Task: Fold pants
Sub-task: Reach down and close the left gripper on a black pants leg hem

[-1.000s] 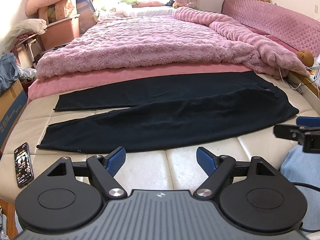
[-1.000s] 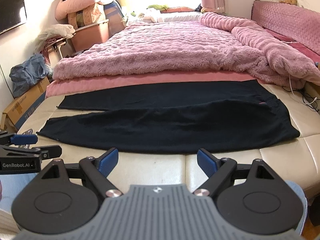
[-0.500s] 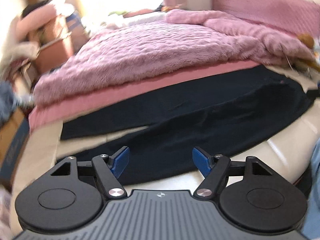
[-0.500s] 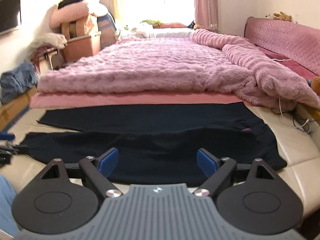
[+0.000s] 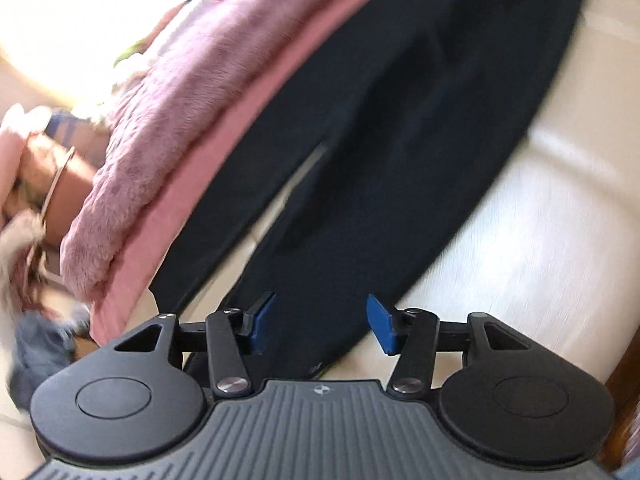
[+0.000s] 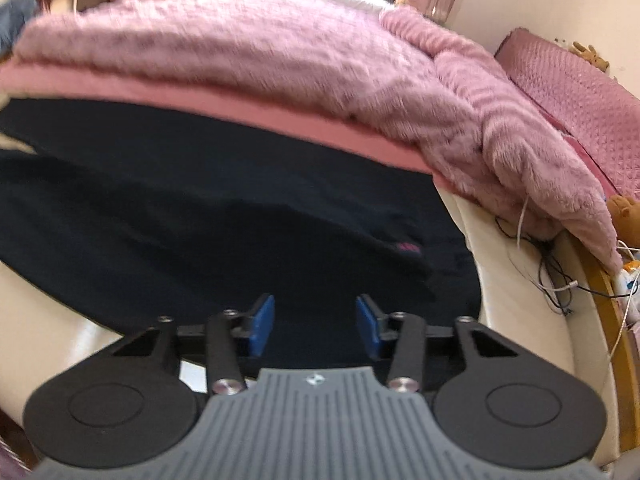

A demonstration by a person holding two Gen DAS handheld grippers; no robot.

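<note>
Our left tool hangs over the hem end of the near leg of the pants, its jaws part-way apart and just now closing, cloth below them but not yet pinched. Our right tool sits likewise over the waist end, jaws narrowing, not pressing yet. We take both ends so the leg lifts evenly. Beyond the tools the far leg lies flat on the bed, ready to be covered, against the pink blanket.
</note>
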